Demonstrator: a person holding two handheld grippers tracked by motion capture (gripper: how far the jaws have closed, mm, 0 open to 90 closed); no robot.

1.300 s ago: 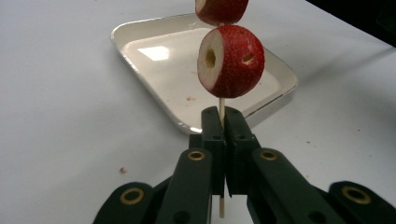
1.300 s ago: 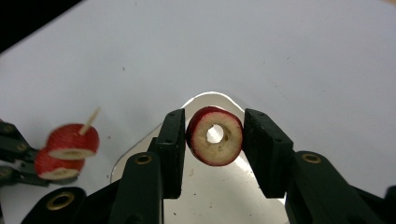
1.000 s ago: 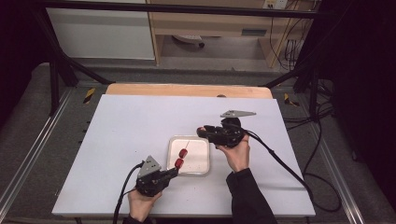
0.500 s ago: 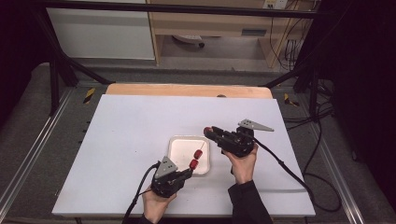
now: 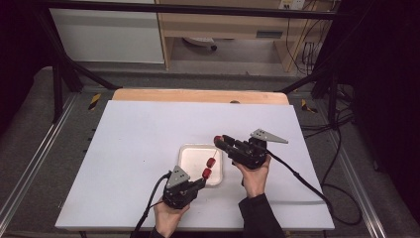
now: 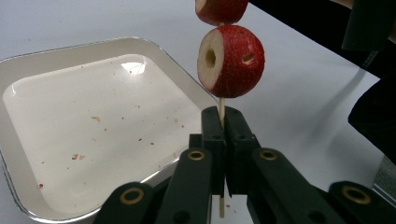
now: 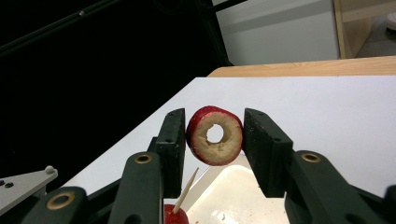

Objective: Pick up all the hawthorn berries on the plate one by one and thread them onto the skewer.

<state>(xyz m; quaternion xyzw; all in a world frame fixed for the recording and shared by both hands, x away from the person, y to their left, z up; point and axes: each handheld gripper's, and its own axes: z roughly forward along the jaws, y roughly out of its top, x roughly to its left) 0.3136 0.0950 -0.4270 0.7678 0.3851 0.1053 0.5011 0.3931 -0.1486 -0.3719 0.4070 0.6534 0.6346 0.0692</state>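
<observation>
Left gripper clamping skewer of red cored fruit, right gripper seemingly pinching a ring-shaped slice

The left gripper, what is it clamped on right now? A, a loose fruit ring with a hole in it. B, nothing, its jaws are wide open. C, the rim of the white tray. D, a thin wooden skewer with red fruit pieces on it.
D: in the left gripper view the left gripper has its jaws shut on the skewer, with a red fruit piece threaded above them.
</observation>
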